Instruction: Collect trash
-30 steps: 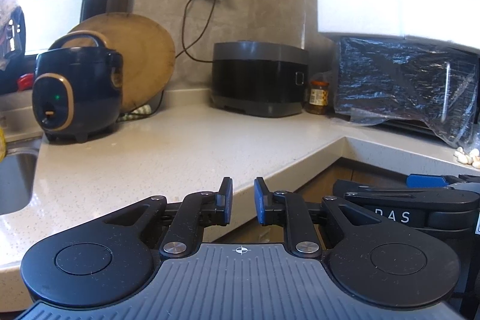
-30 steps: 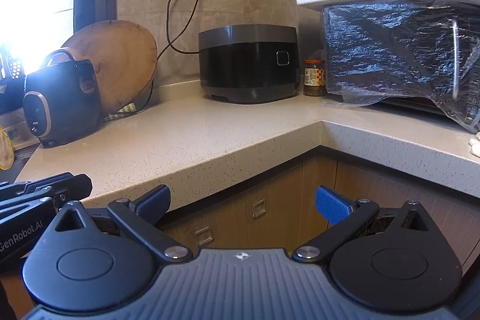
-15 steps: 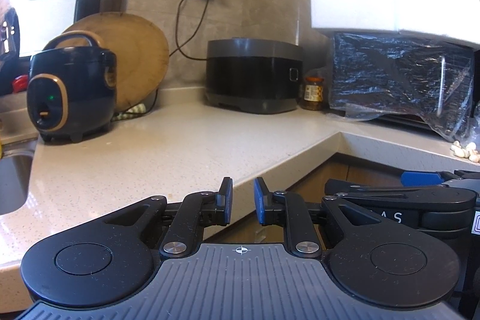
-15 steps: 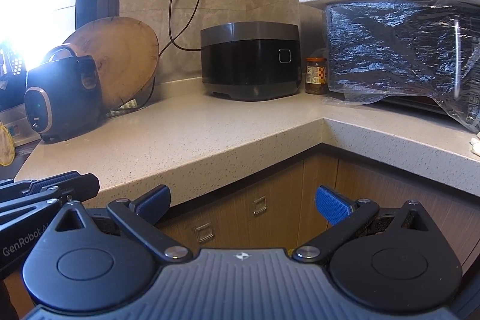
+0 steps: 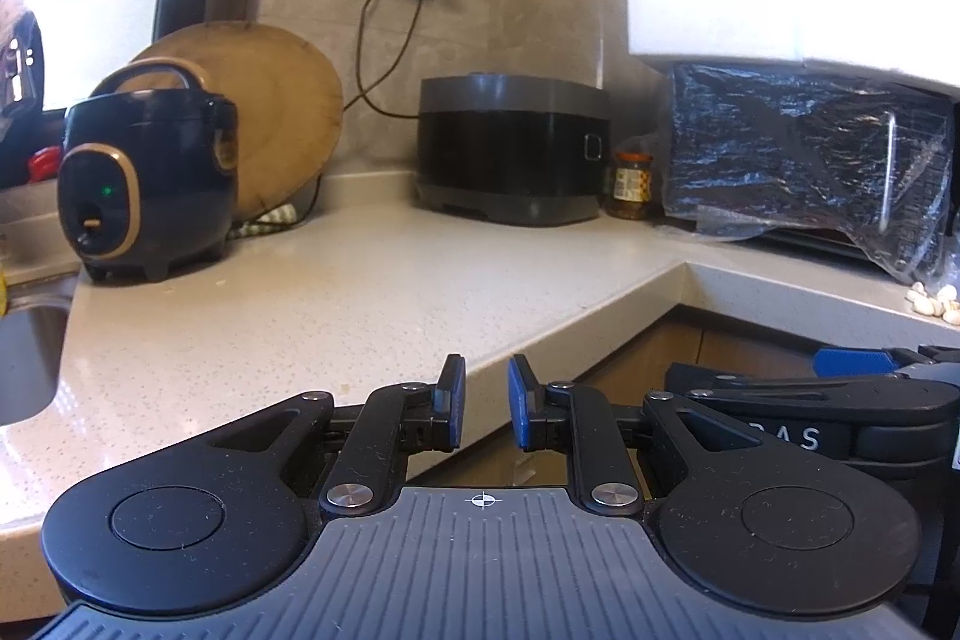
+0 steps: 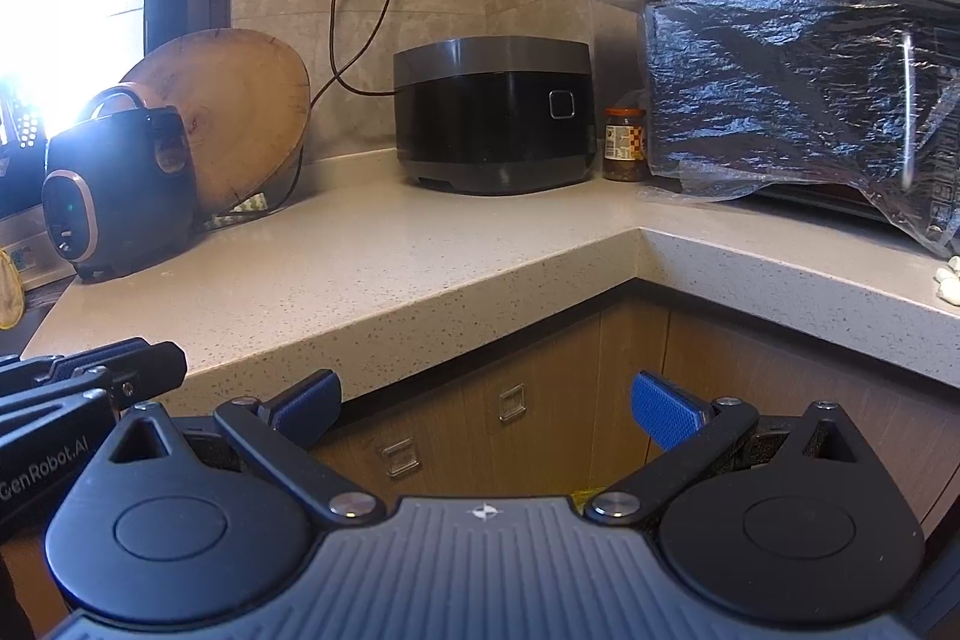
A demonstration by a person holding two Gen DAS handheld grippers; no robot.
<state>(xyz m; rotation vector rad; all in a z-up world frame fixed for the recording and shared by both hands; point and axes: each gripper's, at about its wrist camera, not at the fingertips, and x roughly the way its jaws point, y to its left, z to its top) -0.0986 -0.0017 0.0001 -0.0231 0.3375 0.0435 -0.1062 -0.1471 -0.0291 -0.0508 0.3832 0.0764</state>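
My left gripper hangs in front of the edge of the speckled corner countertop, its blue pads nearly together with a small gap and nothing between them. My right gripper is wide open and empty, held below the countertop edge in front of the wooden cabinet doors. No piece of trash shows on the counter near either gripper. A few small white bits lie at the far right of the counter, also in the right wrist view.
On the counter stand a dark blue rice cooker, a round wooden board leaning on the wall, a black cooker, a jar and a plastic-wrapped oven with white foam on top. A sink lies left.
Both grippers have drifted slightly back and lower from the counter; the view has shifted a little. The jaws have not changed.
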